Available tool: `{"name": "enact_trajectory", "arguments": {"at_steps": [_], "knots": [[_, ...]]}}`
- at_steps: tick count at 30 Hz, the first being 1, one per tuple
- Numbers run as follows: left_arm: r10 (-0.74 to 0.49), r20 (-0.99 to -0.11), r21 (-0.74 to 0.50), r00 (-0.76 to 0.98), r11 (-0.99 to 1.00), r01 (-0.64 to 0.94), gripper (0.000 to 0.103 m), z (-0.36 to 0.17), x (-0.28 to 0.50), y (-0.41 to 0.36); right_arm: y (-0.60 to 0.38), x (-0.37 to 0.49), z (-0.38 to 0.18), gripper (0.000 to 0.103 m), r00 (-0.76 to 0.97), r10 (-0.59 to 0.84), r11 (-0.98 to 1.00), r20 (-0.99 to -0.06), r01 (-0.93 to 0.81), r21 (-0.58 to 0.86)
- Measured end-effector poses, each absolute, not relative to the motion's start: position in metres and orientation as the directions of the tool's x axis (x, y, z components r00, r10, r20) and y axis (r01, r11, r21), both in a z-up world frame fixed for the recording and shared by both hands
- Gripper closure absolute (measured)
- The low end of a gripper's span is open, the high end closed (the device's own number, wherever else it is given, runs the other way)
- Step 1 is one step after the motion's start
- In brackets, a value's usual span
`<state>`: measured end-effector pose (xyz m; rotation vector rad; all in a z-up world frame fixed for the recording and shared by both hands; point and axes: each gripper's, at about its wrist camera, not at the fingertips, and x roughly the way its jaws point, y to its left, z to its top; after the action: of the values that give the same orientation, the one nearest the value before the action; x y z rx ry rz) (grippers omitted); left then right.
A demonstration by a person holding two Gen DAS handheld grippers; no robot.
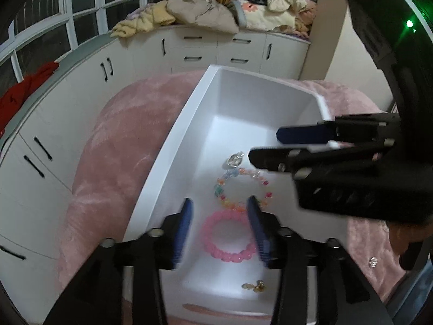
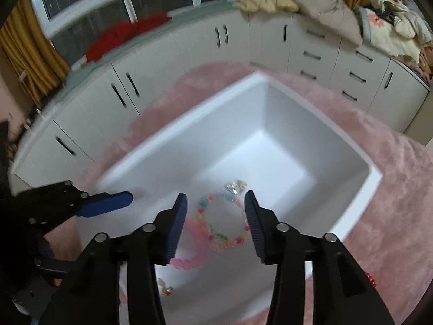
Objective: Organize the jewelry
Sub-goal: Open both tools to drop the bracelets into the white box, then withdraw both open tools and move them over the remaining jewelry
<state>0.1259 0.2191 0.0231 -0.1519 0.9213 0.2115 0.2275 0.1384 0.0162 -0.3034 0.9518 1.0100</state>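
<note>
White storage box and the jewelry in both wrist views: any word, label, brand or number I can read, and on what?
None. No readable text in either view.
White plastic box: plain walls, no label.
Pink beaded bracelet, multicoloured bead bracelet, clear crystal piece, small gold piece: no marks.
White cabinets: only dark handles.

Pink blanket [image 1: 113,146] underneath. White cabinets [image 2: 270,38] along window [image 1: 40,21]. Red cloth [image 2: 127,36], piled bedding [image 1: 194,10] on top. Yellow curtain [image 2: 29,54].
</note>
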Motion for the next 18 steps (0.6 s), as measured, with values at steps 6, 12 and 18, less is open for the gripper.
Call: {"name": "enact_trajectory", "arguments": {"at_steps": [6,12,18], "knots": [[0.113,-0.746,-0.036,0.656,0.977,-0.209,0.036,0.058,0.114,0.202,0.089,0.23,0.067,0.035,0.204,0.688,0.498,-0.697,-0.831,0.247],[0.066,-0.699,-0.005,0.712,0.995,-0.097,0.015,0.089,0.101,0.161,0.019,0.221,0.106,0.016,0.265,0.729,0.49,-0.631,-0.845,0.212],[0.012,-0.648,0.007,0.761,1.0,-0.01,0.011,0.105,0.094,0.112,-0.067,0.221,0.109,0.01,0.347,0.702,0.569,-0.622,-0.799,0.196]]}}
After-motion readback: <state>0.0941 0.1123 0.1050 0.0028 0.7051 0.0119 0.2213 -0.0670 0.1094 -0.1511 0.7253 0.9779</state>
